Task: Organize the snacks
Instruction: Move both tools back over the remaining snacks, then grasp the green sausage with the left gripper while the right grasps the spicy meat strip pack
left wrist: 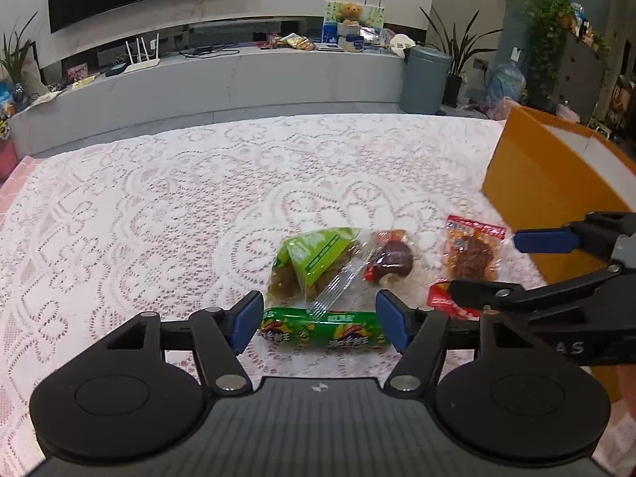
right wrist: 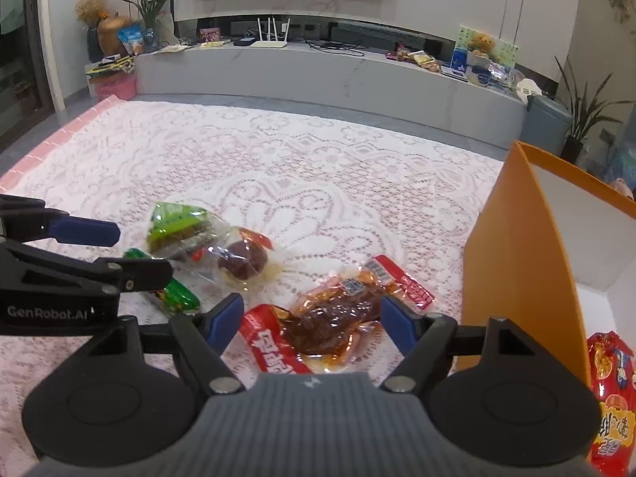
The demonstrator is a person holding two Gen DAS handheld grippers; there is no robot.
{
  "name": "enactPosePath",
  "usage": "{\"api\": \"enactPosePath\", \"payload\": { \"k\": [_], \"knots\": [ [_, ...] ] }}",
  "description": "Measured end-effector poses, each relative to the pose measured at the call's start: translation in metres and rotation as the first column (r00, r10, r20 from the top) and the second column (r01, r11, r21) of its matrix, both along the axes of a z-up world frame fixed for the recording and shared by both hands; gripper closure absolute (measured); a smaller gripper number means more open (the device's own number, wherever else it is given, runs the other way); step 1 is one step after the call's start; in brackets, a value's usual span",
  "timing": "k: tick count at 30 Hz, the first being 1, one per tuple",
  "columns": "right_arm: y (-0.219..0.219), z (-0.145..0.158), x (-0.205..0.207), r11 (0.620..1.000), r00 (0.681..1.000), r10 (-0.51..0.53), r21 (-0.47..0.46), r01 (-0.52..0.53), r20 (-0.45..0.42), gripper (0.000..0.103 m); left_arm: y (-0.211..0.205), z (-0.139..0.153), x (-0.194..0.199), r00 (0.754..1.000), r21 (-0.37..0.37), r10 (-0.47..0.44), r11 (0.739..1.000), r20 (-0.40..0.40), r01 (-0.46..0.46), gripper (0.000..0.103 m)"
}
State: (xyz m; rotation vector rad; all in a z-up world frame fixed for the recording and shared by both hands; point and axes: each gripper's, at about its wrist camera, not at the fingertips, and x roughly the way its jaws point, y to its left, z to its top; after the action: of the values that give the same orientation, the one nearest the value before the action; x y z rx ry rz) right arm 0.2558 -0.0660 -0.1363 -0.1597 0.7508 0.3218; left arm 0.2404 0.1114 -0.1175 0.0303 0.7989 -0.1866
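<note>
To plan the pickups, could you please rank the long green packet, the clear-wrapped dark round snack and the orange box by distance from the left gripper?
1. Long green packet: between the left gripper's fingers.
2. Dark round snack: just beyond, slightly right.
3. Orange box: far right.

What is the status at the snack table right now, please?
Left tongs open over green candy roll. Right tongs open over brown meat packet. Orange box alongside, one red packet inside. Nothing blocking.
</note>
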Motion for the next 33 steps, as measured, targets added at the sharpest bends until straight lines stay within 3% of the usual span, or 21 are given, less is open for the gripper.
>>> {"api": "enactPosePath", "payload": {
  "k": [4, 7, 11, 15, 17, 20, 29, 31, 33],
  "knots": [
    [-0.004, -0.007, 0.007, 0.999, 0.999, -0.022, 0.024, 0.023, -0.037, 0.019, 0.003, -0.007, 0.003, 1.000, 0.002, 0.007, 1.000, -0.018, -0.007, 0.024],
    [-0.006, -0.012, 0.011, 0.999, 0.998, -0.032, 0.021, 0.033, -0.060, 0.016, 0.007, -0.011, 0.003, 1.000, -0.007, -0.006, 1.000, -0.027, 0.006, 0.016],
    [-0.002, -0.019, 0.011, 1.000, 0.997, -0.022, 0.004, 0.022, -0.075, 0.013, 0.013, -0.013, 0.007, 0.998, -0.064, 0.017, 0.998, -0.052, -0.021, 0.015],
    [-0.002, -0.023, 0.012, 1.000, 0.995, -0.023, 0.006, 0.024, -0.098, 0.013, 0.013, -0.013, 0.007, 0.998, -0.077, 0.037, 0.996, -0.059, -0.042, 0.014],
    [-0.003, -0.026, 0.013, 0.999, 0.991, -0.030, 0.022, 0.033, -0.127, 0.013, 0.013, -0.012, 0.007, 0.995, -0.085, 0.068, 0.994, -0.073, -0.074, 0.013],
    [-0.006, -0.030, 0.015, 0.997, 0.984, -0.045, 0.048, 0.054, -0.170, 0.013, 0.016, -0.011, 0.007, 0.975, -0.111, 0.188, 0.973, -0.119, -0.202, 0.013],
    [-0.003, -0.029, 0.015, 0.994, 0.981, -0.076, 0.062, 0.088, -0.180, 0.015, 0.022, -0.009, 0.008, 0.908, -0.204, 0.331, 0.900, -0.258, -0.386, 0.026],
    [-0.002, -0.028, 0.015, 0.995, 0.982, -0.075, 0.058, 0.086, -0.172, 0.023, 0.020, -0.009, 0.010, 0.906, -0.203, 0.336, 0.898, -0.256, -0.390, 0.030],
    [0.000, -0.027, 0.013, 0.996, 0.984, -0.073, 0.046, 0.082, -0.162, 0.031, 0.017, -0.008, 0.010, 0.916, -0.208, 0.320, 0.905, -0.241, -0.371, 0.040]
  ]
}}
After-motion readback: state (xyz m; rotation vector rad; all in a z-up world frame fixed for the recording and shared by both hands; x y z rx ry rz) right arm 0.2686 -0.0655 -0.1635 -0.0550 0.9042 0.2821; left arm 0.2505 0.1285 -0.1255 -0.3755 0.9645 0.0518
